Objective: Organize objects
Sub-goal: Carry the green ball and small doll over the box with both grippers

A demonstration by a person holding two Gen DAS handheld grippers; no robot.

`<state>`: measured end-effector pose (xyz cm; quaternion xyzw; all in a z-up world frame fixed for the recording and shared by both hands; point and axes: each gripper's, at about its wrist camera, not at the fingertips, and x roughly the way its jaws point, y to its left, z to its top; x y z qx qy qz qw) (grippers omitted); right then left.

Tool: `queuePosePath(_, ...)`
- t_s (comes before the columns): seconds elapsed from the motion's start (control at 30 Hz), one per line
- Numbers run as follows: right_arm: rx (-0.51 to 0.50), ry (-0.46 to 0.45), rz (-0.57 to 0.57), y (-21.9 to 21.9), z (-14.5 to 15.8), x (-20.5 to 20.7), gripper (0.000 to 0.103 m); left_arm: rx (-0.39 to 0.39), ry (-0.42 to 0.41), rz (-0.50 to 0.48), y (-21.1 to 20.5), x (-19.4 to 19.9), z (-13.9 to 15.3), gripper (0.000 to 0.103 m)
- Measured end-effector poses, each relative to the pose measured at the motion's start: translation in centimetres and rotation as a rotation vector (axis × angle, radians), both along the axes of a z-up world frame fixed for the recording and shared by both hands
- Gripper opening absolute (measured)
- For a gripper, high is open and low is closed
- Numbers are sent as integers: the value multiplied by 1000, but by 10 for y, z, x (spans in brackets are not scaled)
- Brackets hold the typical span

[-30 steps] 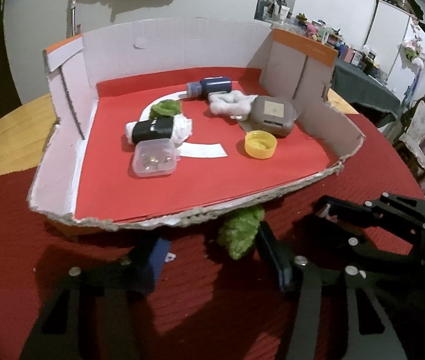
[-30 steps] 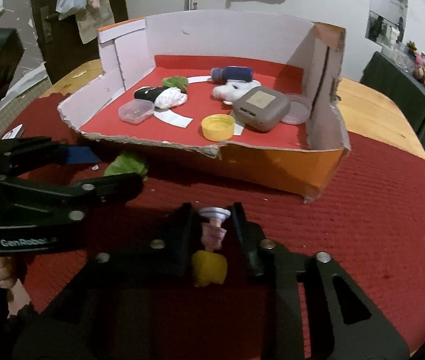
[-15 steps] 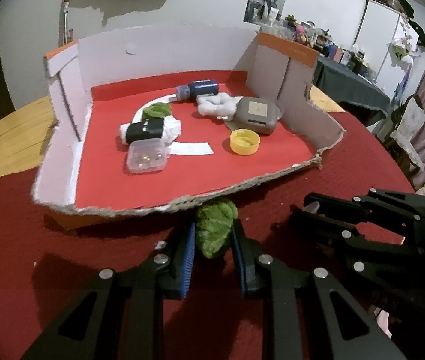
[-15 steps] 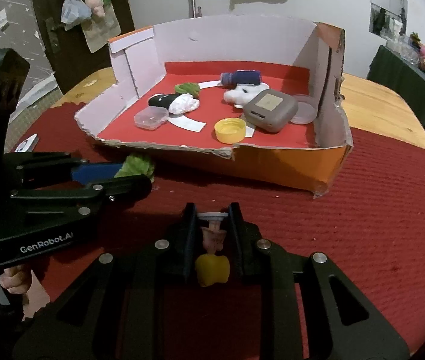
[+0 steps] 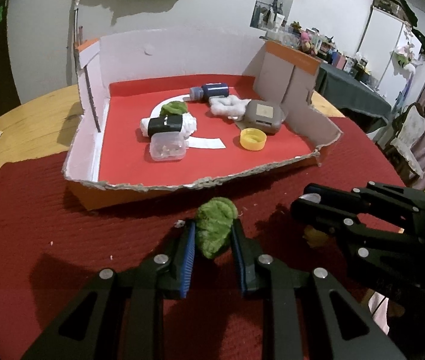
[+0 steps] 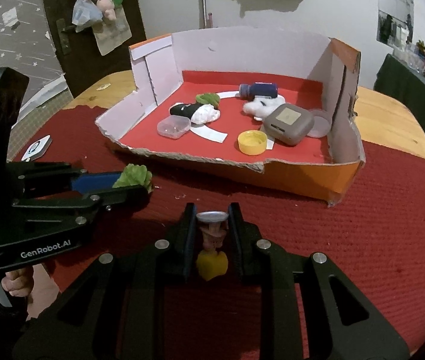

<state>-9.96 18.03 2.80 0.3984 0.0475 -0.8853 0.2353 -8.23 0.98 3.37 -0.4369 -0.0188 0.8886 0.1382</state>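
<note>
From the left wrist view, my left gripper (image 5: 213,234) clamps the green plush (image 5: 214,230), just outside the cardboard tray (image 5: 164,186). From the right wrist view, my right gripper (image 6: 212,234) clenches a small figurine (image 6: 212,244), also near that tray's torn front edge.

My left wrist camera sits just behind its own left gripper (image 5: 213,234) and looks forward and down along the fingers. The cardboard tray (image 5: 158,184) lies near, at twelve o'clock in that picture, with the room's shelves far off at two o'clock. My right wrist camera looks the same way along the right gripper (image 6: 212,228), with the tray (image 6: 302,180) near, at about one o'clock. Both views share the tray and the red cloth (image 5: 32,210) around it, and each catches the other's tool: the right gripper (image 5: 308,202) at three o'clock in the left view, the left gripper (image 6: 133,181) at nine o'clock in the right view.
</note>
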Motion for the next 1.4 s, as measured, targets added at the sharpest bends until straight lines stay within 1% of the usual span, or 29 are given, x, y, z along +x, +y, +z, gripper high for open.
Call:
queuePosePath(0.2,-5,17,8,-2,8,4,20,11,15,-1,-4,4,7,24)
queuePosePath(0.47,-35,28,27,-4,20,7,20,21,38,-5,-5,10,18,24)
queuePosePath(0.63,-40,56,39,-7,32,11,20,24,60,-5,-6,12,27,24)
queuePosePath(1.0,-54,100,59,-10,55,10,20,16,96,10,-13,4,43,24)
queuePosePath(1.2,-58,116,67,-12,62,6,20,12,95,17,-14,-3,44,24)
queuePosePath(1.4,-85,116,57,-8,68,-4,20,18,95,26,-17,-9,46,24)
